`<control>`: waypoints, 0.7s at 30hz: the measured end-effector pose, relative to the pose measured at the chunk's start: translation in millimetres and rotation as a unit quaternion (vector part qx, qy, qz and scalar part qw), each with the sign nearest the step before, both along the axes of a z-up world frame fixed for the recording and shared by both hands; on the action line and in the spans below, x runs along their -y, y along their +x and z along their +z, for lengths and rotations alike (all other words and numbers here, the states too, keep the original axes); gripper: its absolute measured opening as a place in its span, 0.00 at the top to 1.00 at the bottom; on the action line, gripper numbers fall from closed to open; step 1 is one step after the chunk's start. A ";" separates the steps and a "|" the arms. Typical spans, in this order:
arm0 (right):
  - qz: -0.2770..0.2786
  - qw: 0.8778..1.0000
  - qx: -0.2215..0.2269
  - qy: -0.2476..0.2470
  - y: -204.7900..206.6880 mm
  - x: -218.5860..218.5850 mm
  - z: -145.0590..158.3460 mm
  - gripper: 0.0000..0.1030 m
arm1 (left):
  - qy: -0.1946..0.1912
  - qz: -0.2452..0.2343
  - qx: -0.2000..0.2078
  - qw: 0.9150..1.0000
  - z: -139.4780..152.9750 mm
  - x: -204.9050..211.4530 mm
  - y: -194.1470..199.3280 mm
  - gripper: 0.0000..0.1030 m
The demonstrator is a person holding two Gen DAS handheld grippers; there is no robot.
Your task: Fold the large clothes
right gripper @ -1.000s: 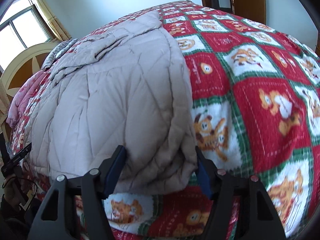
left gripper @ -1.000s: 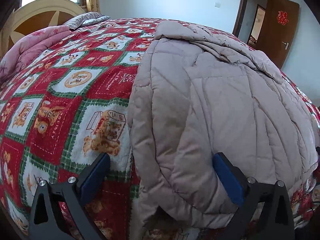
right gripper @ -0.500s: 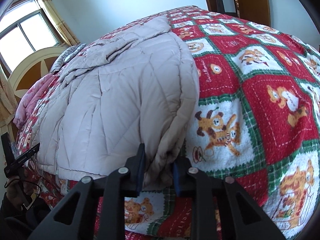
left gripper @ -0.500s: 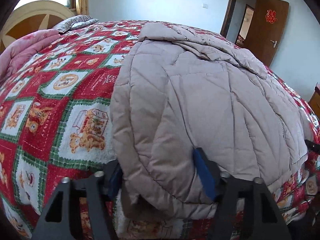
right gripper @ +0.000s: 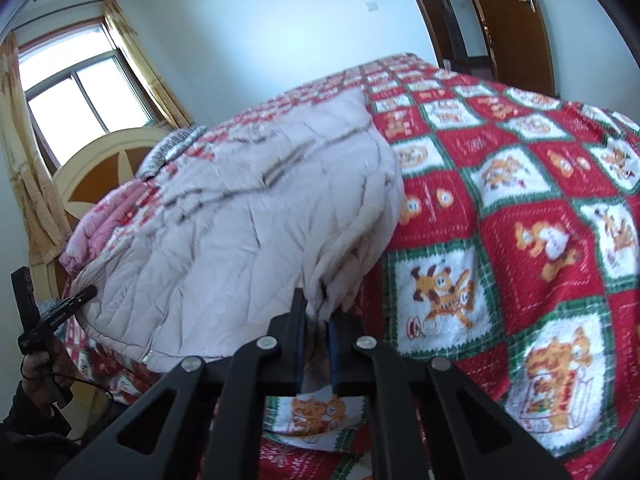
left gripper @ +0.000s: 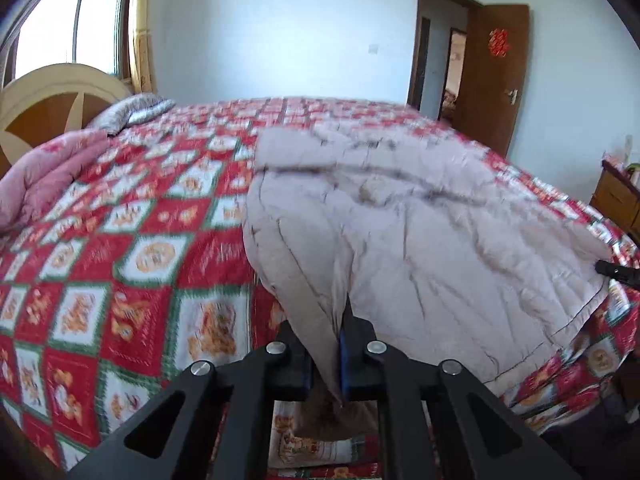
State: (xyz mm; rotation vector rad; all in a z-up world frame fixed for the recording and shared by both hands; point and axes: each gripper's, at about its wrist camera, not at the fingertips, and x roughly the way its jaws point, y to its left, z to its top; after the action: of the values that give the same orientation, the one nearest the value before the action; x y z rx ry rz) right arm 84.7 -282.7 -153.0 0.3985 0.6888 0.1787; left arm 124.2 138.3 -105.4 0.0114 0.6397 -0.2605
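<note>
Two tongs, left and right, just clamped on near hem corners of coat toward 6 o'clock: puffy, soft, light, probably slippery.

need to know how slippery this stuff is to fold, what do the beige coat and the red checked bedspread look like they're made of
Beige coat: looks like a padded, quilted jacket with a smooth, matte woven shell, probably synthetic; stitched lines and a puffy edge show it.

Red checked bedspread: looks like soft, fuzzy fleece or terry; the printed white squares look nappy in the right wrist view. Blur leaves the weave open.
</note>
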 end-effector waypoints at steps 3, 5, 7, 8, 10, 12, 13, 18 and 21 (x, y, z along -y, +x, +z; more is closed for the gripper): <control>-0.005 0.999 0.042 0.011 -9.5 2.8 30.5 0.90 | -0.003 -0.015 0.047 0.999 40.8 1.2 -14.7 0.92; -0.008 0.997 0.077 0.007 -14.5 2.8 55.2 0.90 | 0.014 -0.024 0.081 0.996 65.5 5.3 -19.4 0.92; -0.008 0.995 0.100 0.002 -7.9 3.8 75.1 0.90 | 0.034 -0.031 0.103 0.994 81.6 10.7 -12.0 0.92; -0.010 0.994 0.105 -0.001 0.7 6.0 80.9 0.90 | 0.044 -0.037 0.111 0.992 86.7 12.7 -1.4 0.92; -0.016 0.993 0.116 -0.007 24.9 10.4 90.7 0.90 | 0.065 -0.035 0.125 0.989 91.0 13.9 27.7 0.92; -0.023 0.992 0.122 -0.002 61.9 13.8 99.1 0.90 | 0.054 -0.042 0.112 0.991 94.8 9.4 69.6 0.91; -0.026 0.992 0.124 -0.002 79.7 13.7 103.9 0.90 | 0.044 -0.039 0.108 0.992 97.9 6.0 96.6 0.88; -0.049 0.991 0.127 -0.008 152.1 17.0 124.8 0.91 | 0.047 -0.027 0.108 0.993 110.2 4.4 166.0 0.81; -0.058 0.992 0.109 0.004 189.2 26.7 125.2 0.91 | 0.034 -0.059 0.105 0.992 113.6 -4.3 176.8 0.77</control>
State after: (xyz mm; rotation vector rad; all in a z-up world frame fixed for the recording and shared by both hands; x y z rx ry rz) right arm 273.9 -309.4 -27.8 0.4192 0.4481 0.1136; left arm 301.0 142.6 8.3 0.1402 0.4383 -0.3476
